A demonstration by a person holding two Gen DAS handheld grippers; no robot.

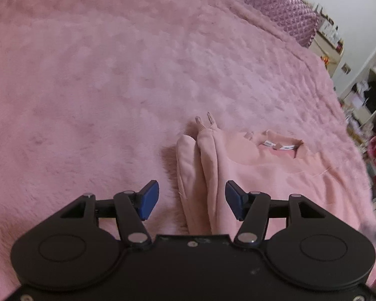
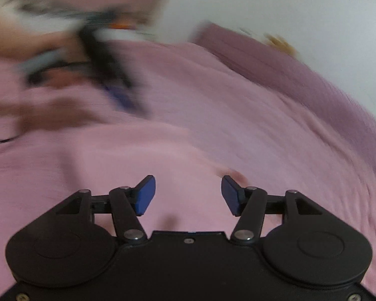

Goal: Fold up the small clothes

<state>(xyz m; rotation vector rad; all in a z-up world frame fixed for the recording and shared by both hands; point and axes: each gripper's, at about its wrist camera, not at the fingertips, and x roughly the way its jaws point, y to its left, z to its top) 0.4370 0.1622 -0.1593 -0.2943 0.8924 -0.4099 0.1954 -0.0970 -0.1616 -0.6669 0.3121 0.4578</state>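
Observation:
A small pale pink sweatshirt (image 1: 253, 165) lies flat on the fluffy pink blanket (image 1: 112, 87). Its neck opening with a white label (image 1: 280, 148) faces away from me. Two sleeves (image 1: 203, 165) lie folded side by side along its left edge. My left gripper (image 1: 191, 199) is open and hovers over these sleeves, its blue pads (image 1: 149, 199) clear of the cloth on both sides. In the blurred right wrist view my right gripper (image 2: 188, 195) is open above smooth pink cloth (image 2: 112, 165), nothing between its pads. The left gripper (image 2: 107, 75) shows there as a dark smear at upper left.
A quilted mauve bed end (image 1: 275, 2) runs along the blanket's far right edge and shows again as a mauve band (image 2: 300, 80). Cluttered shelves (image 1: 373, 115) stand beyond the bed on the right. A person's blurred hand (image 2: 37, 115) is at the left.

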